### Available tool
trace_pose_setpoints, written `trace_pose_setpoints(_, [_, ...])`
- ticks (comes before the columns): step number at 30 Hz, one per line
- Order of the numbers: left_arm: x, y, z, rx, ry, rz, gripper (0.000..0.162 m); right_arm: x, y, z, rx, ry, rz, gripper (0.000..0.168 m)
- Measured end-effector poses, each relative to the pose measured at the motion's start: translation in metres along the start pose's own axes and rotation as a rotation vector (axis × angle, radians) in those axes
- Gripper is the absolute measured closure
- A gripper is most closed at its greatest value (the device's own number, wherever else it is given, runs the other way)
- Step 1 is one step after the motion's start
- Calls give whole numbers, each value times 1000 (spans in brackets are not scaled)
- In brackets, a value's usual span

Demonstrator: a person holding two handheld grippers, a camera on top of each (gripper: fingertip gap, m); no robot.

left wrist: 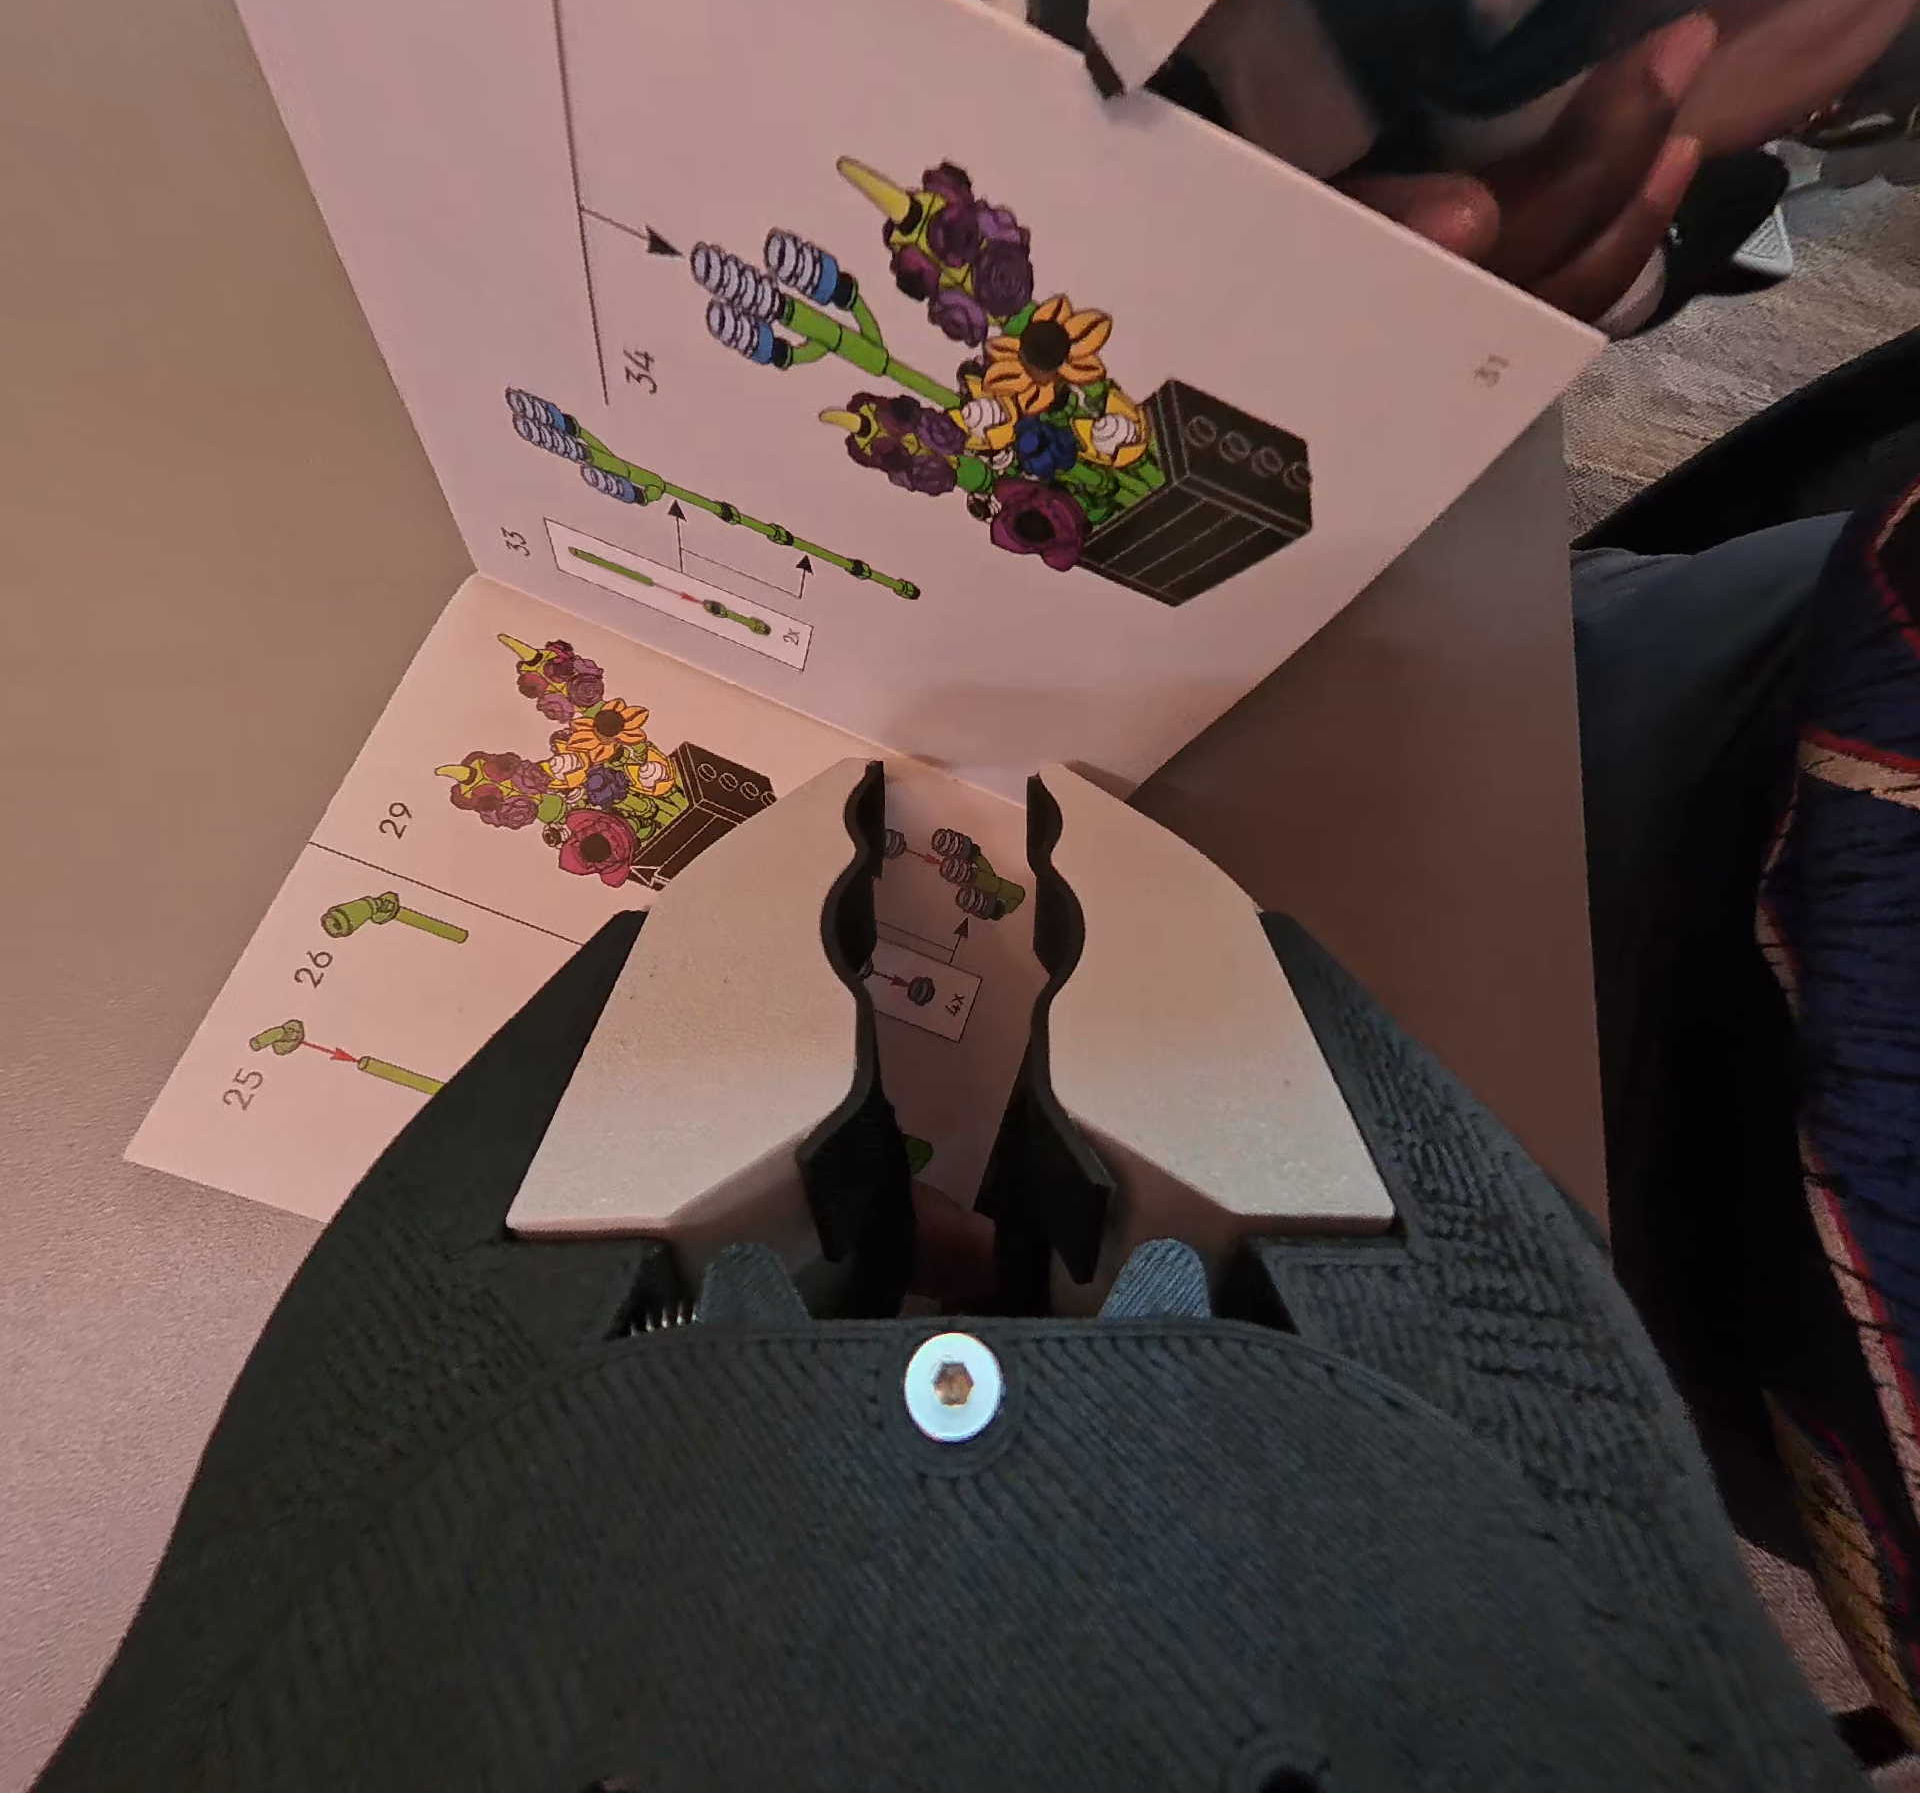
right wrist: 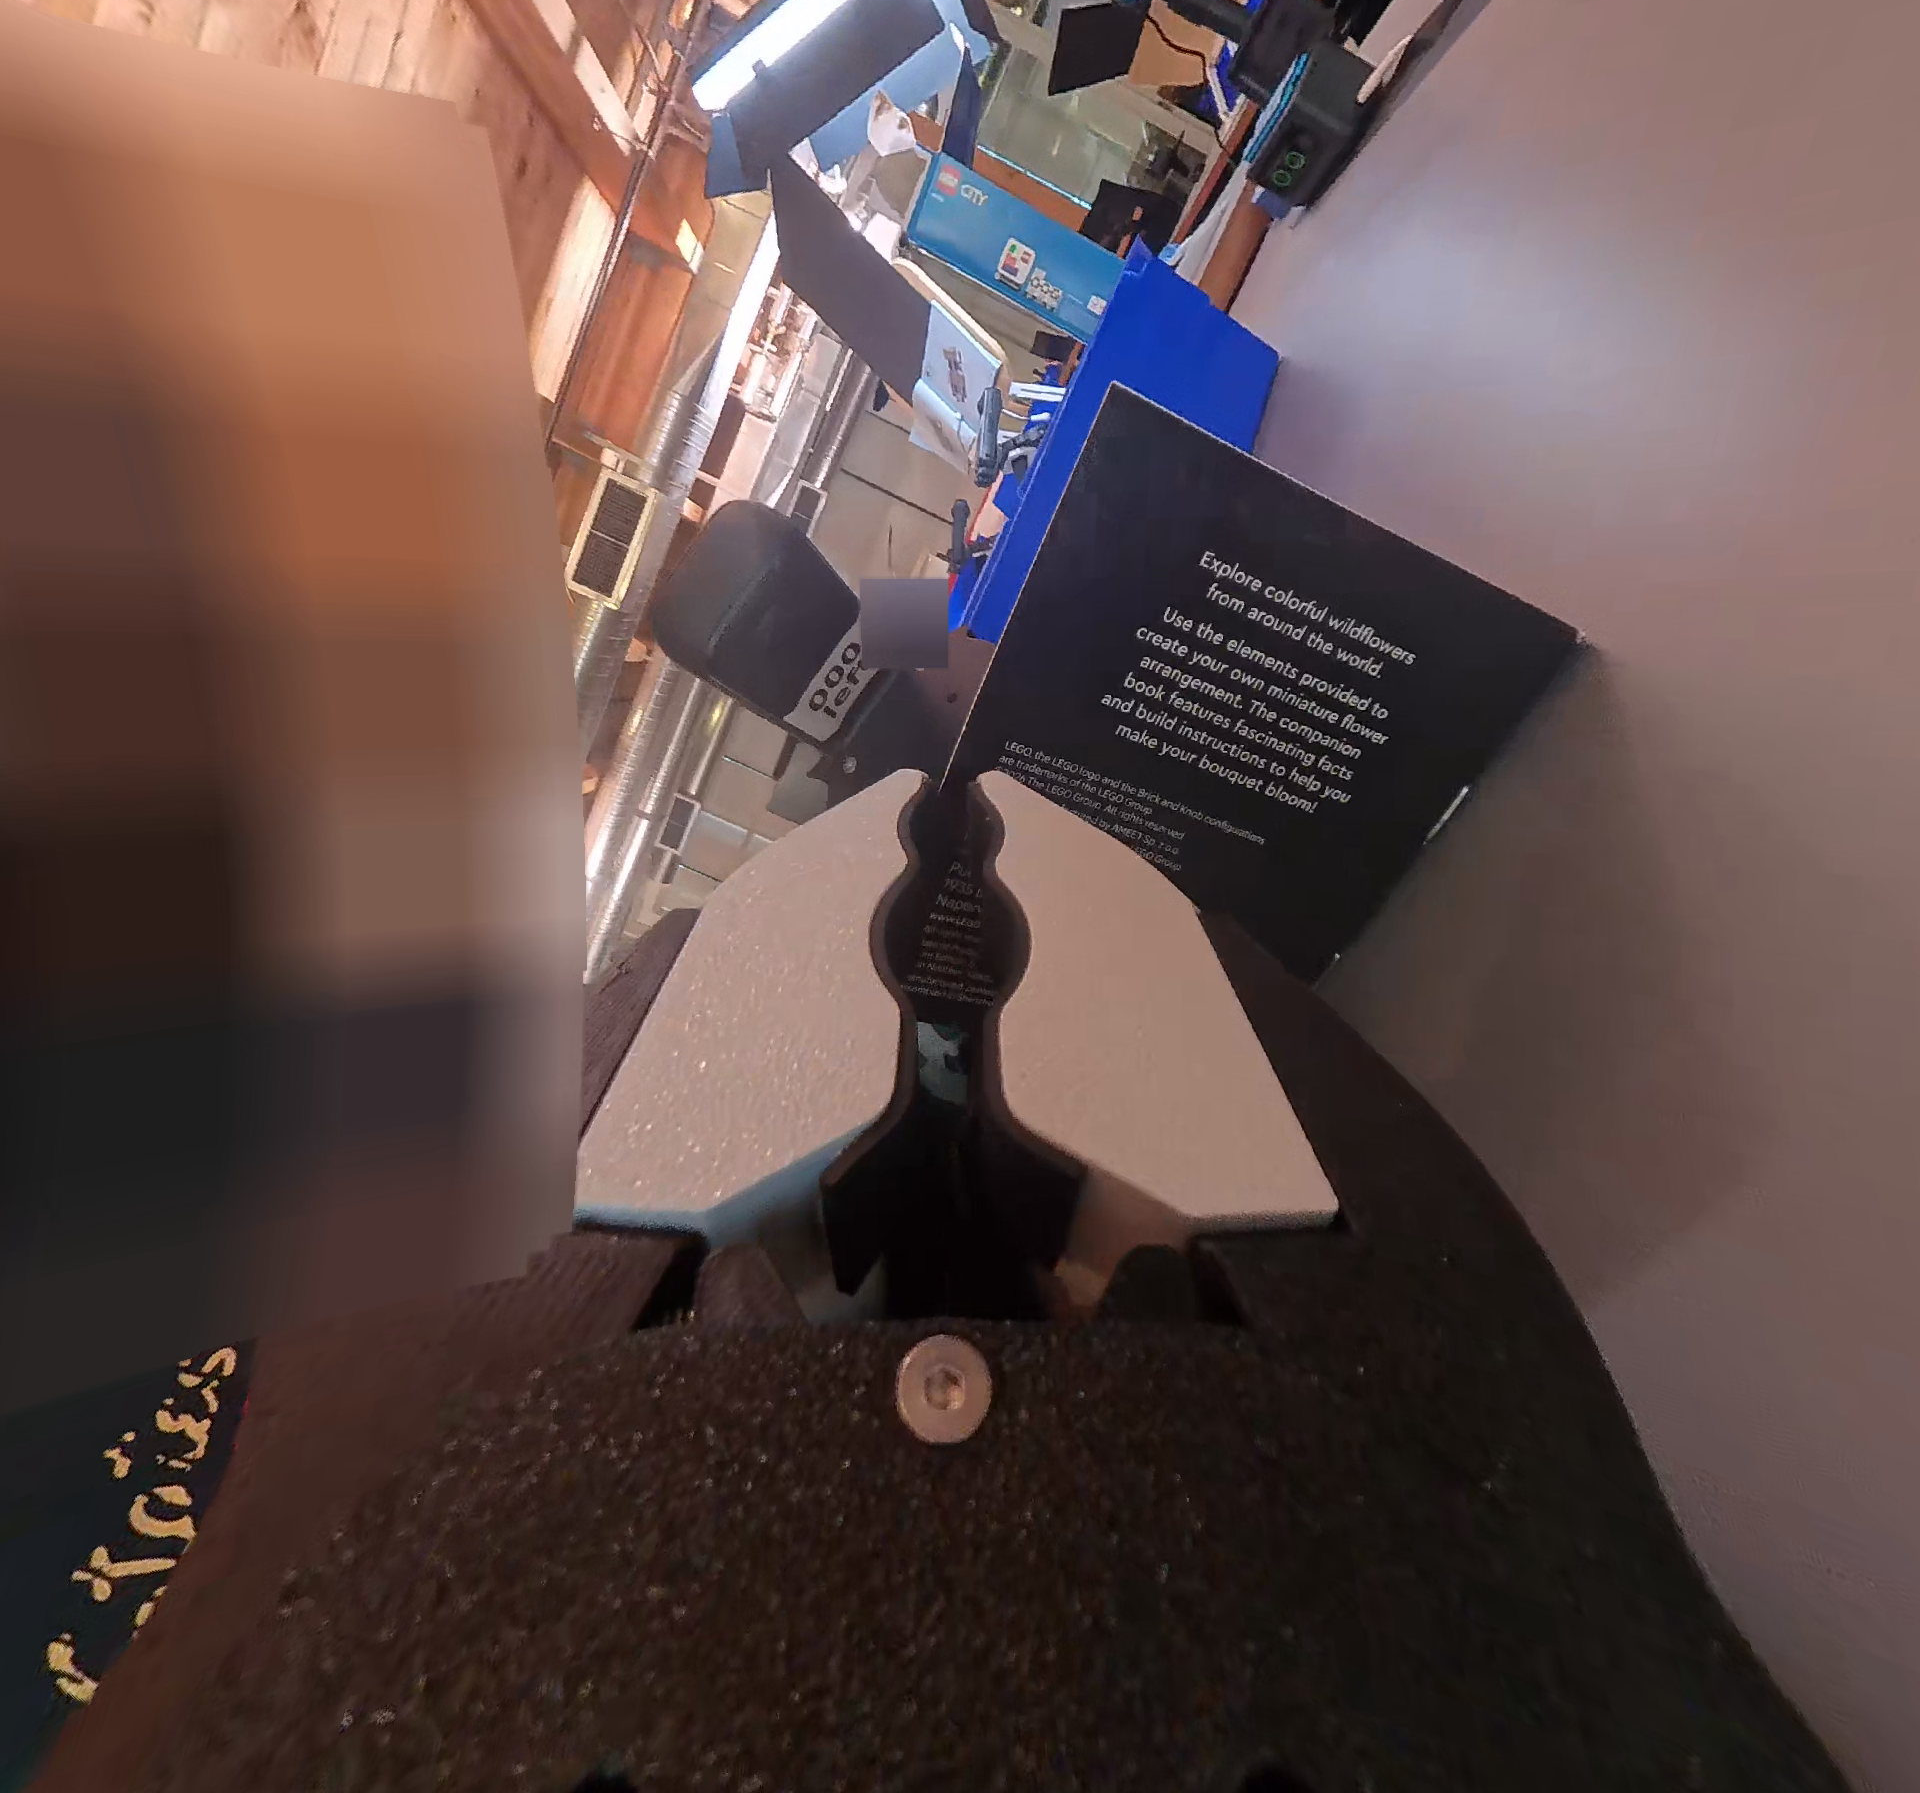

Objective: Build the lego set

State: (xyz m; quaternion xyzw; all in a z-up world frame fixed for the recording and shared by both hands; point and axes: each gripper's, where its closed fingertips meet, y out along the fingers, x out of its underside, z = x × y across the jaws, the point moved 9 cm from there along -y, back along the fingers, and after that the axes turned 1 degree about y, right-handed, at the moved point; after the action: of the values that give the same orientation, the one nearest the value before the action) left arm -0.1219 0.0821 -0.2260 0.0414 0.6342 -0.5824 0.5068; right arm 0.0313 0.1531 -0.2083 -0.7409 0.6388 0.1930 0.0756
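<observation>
My left tool (left wrist: 956, 787) has its two fingers a little apart, with nothing between them; through the gap I see the lower page of the instruction booklet (left wrist: 935, 309), which lies directly under and ahead of the tips. My right tool (right wrist: 951, 787) is clamped on the booklet's black back cover (right wrist: 1247, 683): the cover's edge runs down between the pads, and the tips meet on it at the corner nearest the tool. In the left wrist view that same tool (left wrist: 1122, 50) shows at the far upper corner of the raised page, holding it up off the desk (left wrist: 187, 393).

The booklet stands open like a tent just ahead of the left tool, one leaf flat on the desk, the other lifted steeply, the fold running across just beyond my left tips. No bricks show in either view.

I judge this thing light and thin: card-like cover, paper leaves, stiff enough to stand when pinched at a corner but ready to bow or crease. Glossy cover, so it may slide in the pads if I pull sideways. The safest hold is at an outer edge or corner, pads flat on both faces, gentle pressure. To keep it open I would press the left tool down on the flat leaf close to the fold, not drag it, since a leaf could tear at the fold.
</observation>
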Motion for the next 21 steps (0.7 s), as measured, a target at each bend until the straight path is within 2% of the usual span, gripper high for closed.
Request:
trace_pose_setpoints(8, [1,-1,-2,12,-32,13,136,3,17,0,-9,-15,22,163])
trace_pose_setpoints(10, [0,-3,-3,-1,-32,25,133,2,21,-2,14,-65,9,163])
trace_pose_setpoints(13, [-2,-19,0,-43,-5,129,126,-2,25,-8,72,-173,-41,163])
trace_pose_setpoints(15, [0,-49,2,-103,-9,147,119,-5,28,-13,114,-234,-87,163])
trace_pose_setpoints(17, [12,-93,-1,-227,-69,120,114,-8,30,-17,150,-277,-127,163])
trace_pose_setpoints(19, [32,-143,-3,-343,-177,134,114,-11,31,-21,170,-296,-158,162])
trace_pose_setpoints(21, [51,-189,-5,-462,-301,216,115,-12,33,-23,186,-311,-194,162])
